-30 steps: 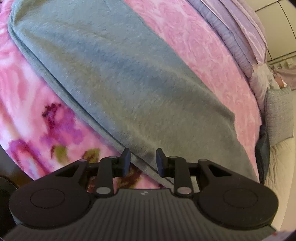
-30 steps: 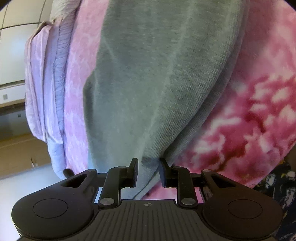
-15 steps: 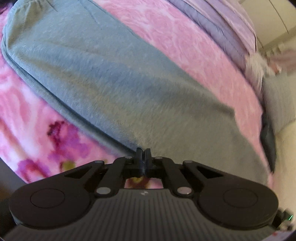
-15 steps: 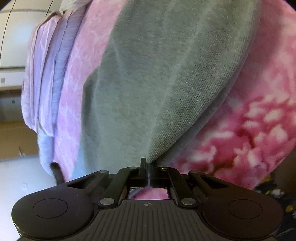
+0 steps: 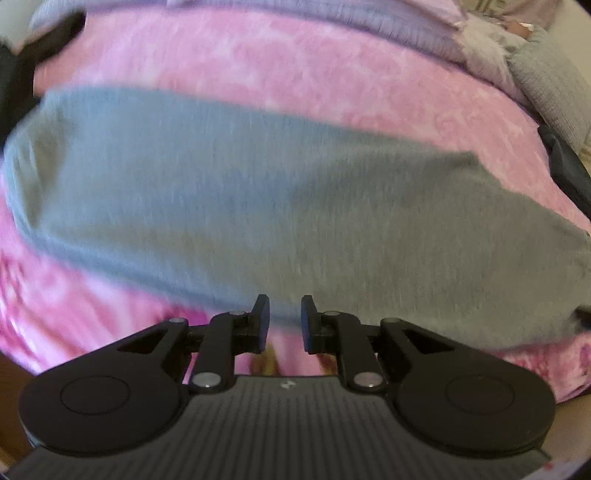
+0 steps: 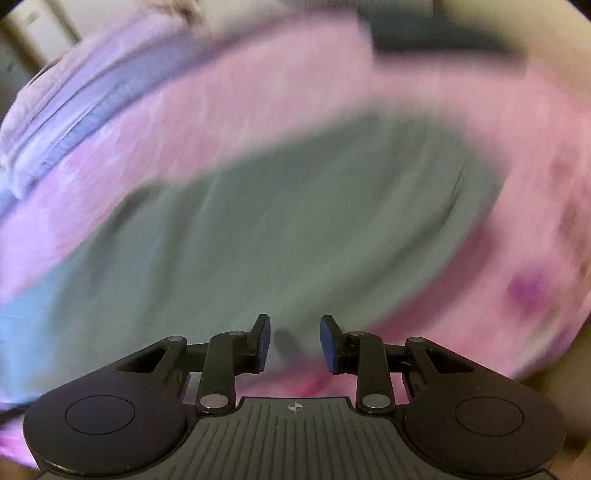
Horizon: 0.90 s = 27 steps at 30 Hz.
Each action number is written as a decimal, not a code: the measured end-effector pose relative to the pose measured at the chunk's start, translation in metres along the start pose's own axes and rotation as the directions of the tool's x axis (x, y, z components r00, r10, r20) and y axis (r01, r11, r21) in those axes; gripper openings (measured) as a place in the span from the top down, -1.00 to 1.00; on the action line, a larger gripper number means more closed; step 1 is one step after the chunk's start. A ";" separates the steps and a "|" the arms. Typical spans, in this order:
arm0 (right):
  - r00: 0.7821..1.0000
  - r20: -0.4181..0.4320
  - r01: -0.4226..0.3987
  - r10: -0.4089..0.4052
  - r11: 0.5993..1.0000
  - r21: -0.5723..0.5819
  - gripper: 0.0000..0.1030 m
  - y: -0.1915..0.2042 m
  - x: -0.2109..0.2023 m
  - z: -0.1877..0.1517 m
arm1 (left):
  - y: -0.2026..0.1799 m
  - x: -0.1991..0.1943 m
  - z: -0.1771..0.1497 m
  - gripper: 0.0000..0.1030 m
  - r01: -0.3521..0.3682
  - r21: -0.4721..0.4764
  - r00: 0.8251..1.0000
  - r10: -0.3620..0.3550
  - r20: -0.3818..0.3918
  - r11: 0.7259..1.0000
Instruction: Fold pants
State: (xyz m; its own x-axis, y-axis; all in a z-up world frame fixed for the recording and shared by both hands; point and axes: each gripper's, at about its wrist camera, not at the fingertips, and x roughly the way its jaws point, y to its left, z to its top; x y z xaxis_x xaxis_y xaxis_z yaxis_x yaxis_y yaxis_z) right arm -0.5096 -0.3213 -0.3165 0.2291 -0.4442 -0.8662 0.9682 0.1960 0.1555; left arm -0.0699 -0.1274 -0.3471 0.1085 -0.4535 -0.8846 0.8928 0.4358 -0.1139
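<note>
Grey pants lie flat across a pink flowered blanket, running left to right in the left wrist view. My left gripper is open just off the pants' near edge, with nothing between its fingers. The right wrist view is blurred by motion. It shows the same grey pants spread in front, and my right gripper open over the near edge of the cloth, holding nothing.
A lilac quilt is bunched along the far side of the bed, with a grey knitted cushion at the far right. A dark object lies at the bed's right edge. The lilac quilt fills the upper left of the right wrist view.
Both grippers were shut on the pants' edge half a second ago and now stand open, the cloth let go. Both cameras have swung, and the pants now lie flat across the view.
</note>
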 end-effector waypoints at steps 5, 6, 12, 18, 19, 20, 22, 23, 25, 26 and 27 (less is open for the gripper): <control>0.991 0.051 0.135 -0.127 0.965 -0.225 0.48 -0.013 0.054 0.005 | -0.014 0.037 0.008 0.75 -0.054 0.060 0.998 0.052 0.037 0.997; 0.993 0.029 0.118 -0.115 0.969 -0.215 0.48 -0.022 0.060 -0.002 | -0.016 0.052 0.007 0.74 -0.083 0.063 0.996 0.084 -0.013 0.995; 0.995 0.027 0.100 -0.097 0.986 -0.136 0.48 -0.030 0.044 0.008 | 0.000 0.024 0.014 0.72 -0.093 0.047 0.995 0.091 0.051 0.995; 0.992 0.009 0.126 -0.126 0.988 -0.093 0.48 -0.026 0.028 0.022 | 0.077 0.009 0.043 0.69 -0.280 0.008 0.950 0.275 0.149 0.960; 0.991 0.013 0.137 -0.136 0.986 -0.094 0.48 -0.024 0.027 0.021 | 0.094 0.010 0.049 0.69 -0.314 -0.020 0.937 0.314 0.157 0.949; 0.989 0.016 0.149 -0.149 0.984 -0.098 0.48 -0.019 0.030 0.020 | 0.112 0.010 0.055 0.69 -0.341 -0.059 0.925 0.346 0.154 0.938; 0.984 0.024 0.181 -0.179 0.978 -0.104 0.48 -0.008 0.034 0.018 | 0.146 0.004 0.066 0.69 -0.382 -0.147 0.904 0.402 0.147 0.912; 0.981 0.024 0.193 -0.192 0.976 -0.104 0.48 -0.002 0.035 0.015 | 0.162 -0.001 0.068 0.69 -0.389 -0.182 0.897 0.416 0.146 0.903; 0.980 0.019 0.200 -0.199 0.975 -0.099 0.48 0.011 0.035 0.011 | 0.186 -0.007 0.069 0.68 -0.403 -0.232 0.891 0.438 0.123 0.885; 0.980 0.016 0.200 -0.199 0.975 -0.100 0.48 0.020 0.035 0.008 | 0.197 -0.007 0.068 0.67 -0.392 -0.262 0.898 0.429 0.101 0.882; 0.979 0.012 0.203 -0.203 0.973 -0.105 0.48 0.028 0.036 0.007 | 0.208 -0.006 0.066 0.67 -0.380 -0.297 0.906 0.417 0.072 0.876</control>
State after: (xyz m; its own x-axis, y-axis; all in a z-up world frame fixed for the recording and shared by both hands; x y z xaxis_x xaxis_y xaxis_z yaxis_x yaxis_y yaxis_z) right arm -0.4739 -0.3379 -0.3402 0.0288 -0.4855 -0.8738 0.9785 0.1923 -0.0746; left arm 0.1445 -0.0851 -0.3354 0.5023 -0.2847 -0.8165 0.6110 0.7850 0.1021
